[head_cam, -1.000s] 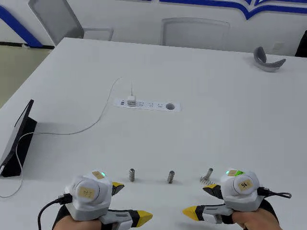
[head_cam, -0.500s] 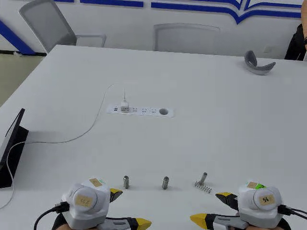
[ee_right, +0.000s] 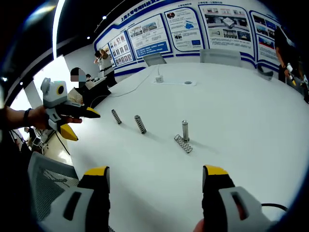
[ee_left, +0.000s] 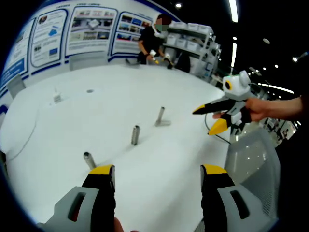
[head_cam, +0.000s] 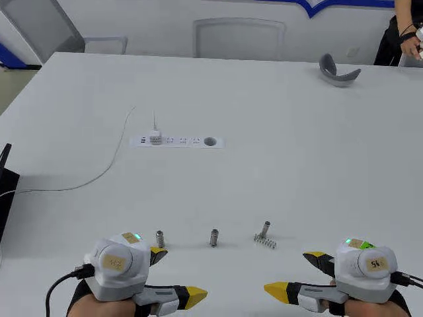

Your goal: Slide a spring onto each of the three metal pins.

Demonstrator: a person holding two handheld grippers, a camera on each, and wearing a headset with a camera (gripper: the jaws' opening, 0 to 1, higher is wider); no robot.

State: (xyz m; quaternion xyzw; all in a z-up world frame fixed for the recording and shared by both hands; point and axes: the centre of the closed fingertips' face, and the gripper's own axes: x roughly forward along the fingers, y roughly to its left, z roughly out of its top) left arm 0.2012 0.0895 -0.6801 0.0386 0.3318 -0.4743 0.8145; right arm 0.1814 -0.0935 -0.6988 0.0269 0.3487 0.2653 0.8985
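Observation:
Three small metal pins stand in a row near the table's front edge. The left pin [head_cam: 160, 238] [ee_right: 116, 116] and the middle pin [head_cam: 213, 238] [ee_right: 140, 124] look coiled, each with a spring on it. The right pin [head_cam: 265, 229] [ee_right: 185, 130] is bare. A loose spring [head_cam: 265, 242] [ee_right: 183, 143] lies flat at its foot. My left gripper [head_cam: 177, 274] [ee_left: 157, 171] is open, just in front of the left pin. My right gripper [head_cam: 295, 274] [ee_right: 157, 171] is open too, off to the right of the bare pin and holding nothing.
A white power strip [head_cam: 177, 141] with a plug and a trailing cable lies mid-table. A grey curved object [head_cam: 337, 72] rests at the far right. A black device [head_cam: 5, 191] stands at the left edge. Chairs line the far side.
My right gripper has drawn back to the right, away from the bare pin. The loose spring stays on the table beside that pin. The head camera has shifted.

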